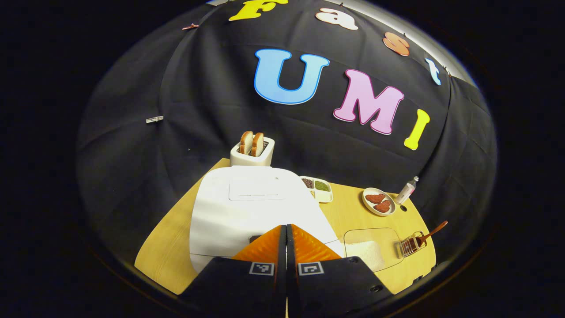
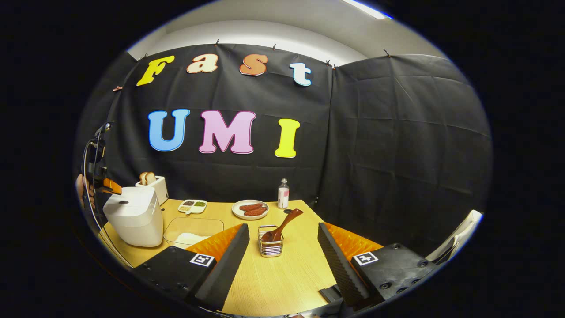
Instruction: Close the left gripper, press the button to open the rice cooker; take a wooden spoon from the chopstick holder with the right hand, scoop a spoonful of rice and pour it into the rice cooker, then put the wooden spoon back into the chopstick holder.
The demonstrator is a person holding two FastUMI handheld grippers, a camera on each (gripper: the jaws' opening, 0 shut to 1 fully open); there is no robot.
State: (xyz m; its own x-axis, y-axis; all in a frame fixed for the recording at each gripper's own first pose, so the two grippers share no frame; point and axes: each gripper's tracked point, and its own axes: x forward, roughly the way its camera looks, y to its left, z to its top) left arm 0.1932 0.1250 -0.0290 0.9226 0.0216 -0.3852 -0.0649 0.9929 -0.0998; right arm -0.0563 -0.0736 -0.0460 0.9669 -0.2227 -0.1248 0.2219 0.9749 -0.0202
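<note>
The white rice cooker (image 1: 247, 207) stands with its lid down right under my left gripper (image 1: 286, 226), whose fingers are pressed together with nothing between them, tips just over the cooker's front. In the right gripper view the cooker (image 2: 134, 214) sits at the table's left, and the left gripper (image 2: 110, 185) hovers above it in a hand. My right gripper (image 2: 281, 226) is open, its fingers either side of the wire chopstick holder (image 2: 270, 247) but short of it. The wooden spoon (image 2: 282, 225) leans in the holder, handle up to the right. Rice lies in a clear tray (image 2: 194, 232).
Along the back of the wooden table (image 2: 282, 278) stand a toaster (image 2: 152, 183) with bread, a divided dish (image 2: 193, 205) of seasonings, a plate (image 2: 250, 209) with meat and a small bottle (image 2: 283, 193). A white object (image 2: 459, 240) shows past the table's right edge.
</note>
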